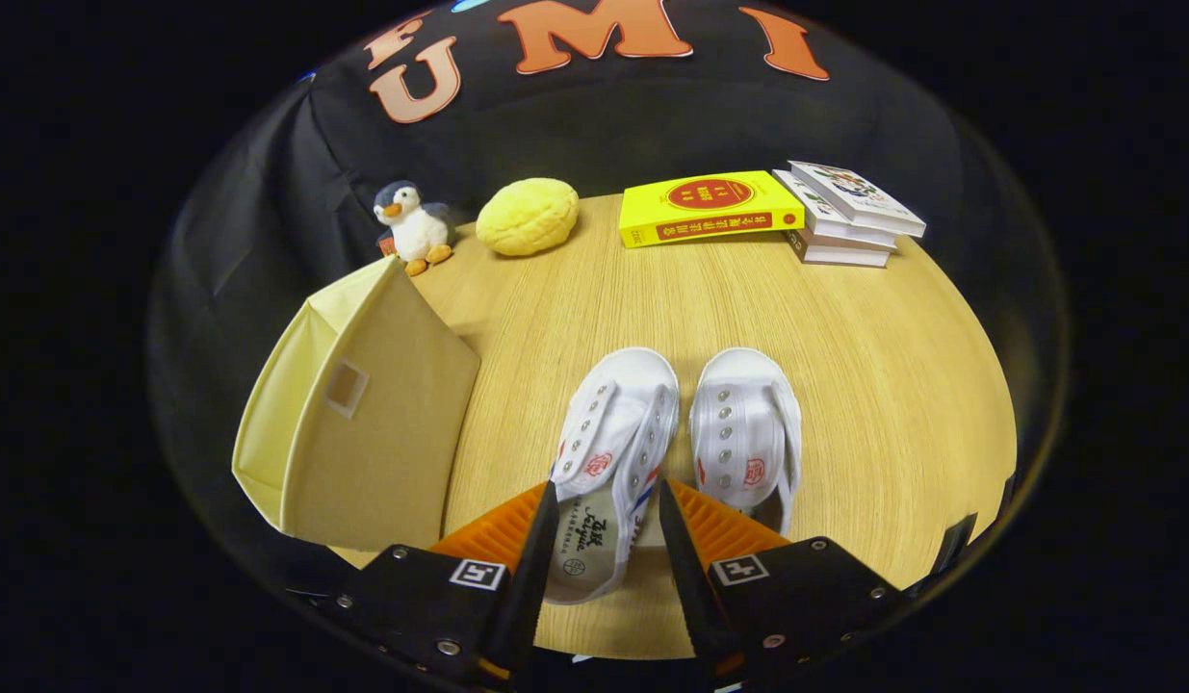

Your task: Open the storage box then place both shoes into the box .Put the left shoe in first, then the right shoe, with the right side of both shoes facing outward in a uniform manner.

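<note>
Left shoe [608,452] lies between your spread fingers [608,520], untouched; right shoe [746,433] just right of it, storage box [363,423] left on the counter [873,385].

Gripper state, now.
Gripper: open, holding nothing; its fingers straddle the heel of the left shoe without pressing on it.

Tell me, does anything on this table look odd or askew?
Mostly tidy. The beige storage box lies tipped over. The open gripper straddles the left white shoe's heel; the right white shoe sits alongside.
</note>
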